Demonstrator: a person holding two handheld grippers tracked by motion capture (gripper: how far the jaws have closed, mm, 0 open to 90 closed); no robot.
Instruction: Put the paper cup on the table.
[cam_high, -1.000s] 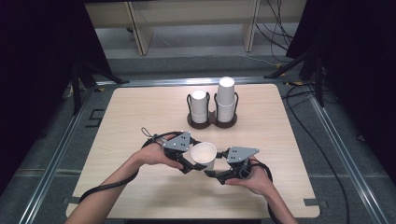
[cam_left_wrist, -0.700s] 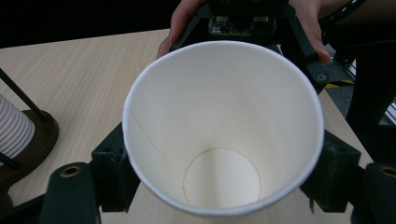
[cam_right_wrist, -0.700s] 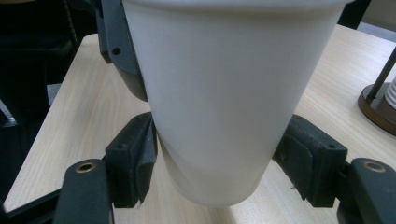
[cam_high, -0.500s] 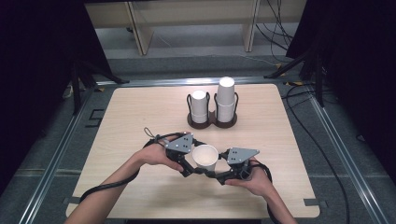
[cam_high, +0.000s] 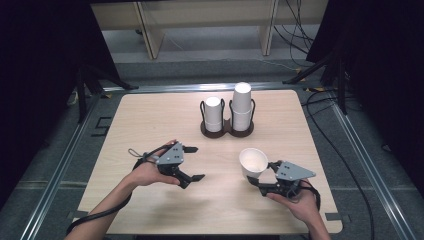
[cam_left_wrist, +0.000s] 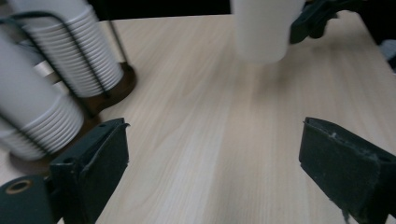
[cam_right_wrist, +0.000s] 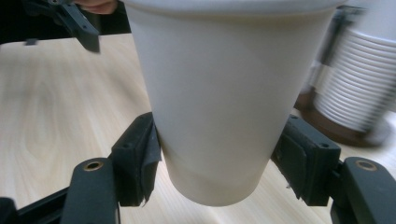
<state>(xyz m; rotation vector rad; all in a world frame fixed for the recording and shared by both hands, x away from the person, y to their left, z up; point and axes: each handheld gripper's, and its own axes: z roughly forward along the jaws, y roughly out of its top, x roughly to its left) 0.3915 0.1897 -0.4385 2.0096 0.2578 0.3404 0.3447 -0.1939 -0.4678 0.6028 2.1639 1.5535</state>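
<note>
The right gripper is holding a single white paper cup by its lower wall, its fingers pressing on both sides near the base; they have just been closing further onto it. The cup is standing roughly upright, mouth up, its long axis vertical, raised just off the table at about 4 o'clock on the tabletop. The left gripper is sitting at about 8 o'clock, its fingers spread wide with nothing between them, having just been opening. From the left gripper, the cup is lying toward 3 o'clock, well apart; in the left gripper view it is showing ahead at 12 o'clock. The cup holder, with a short stack of cups and a taller stack of cups, is standing at 12 o'clock from the held cup, nearer the right hand than the left. Compared with the earlier frames, the two grippers are no longer meeting over the cup at table centre: the left has let go and drawn away toward 9 o'clock, and the right has carried the cup toward 3 o'clock. Judgement: the cup has been handed over or separated and is now solely in the right gripper's charge.
</note>
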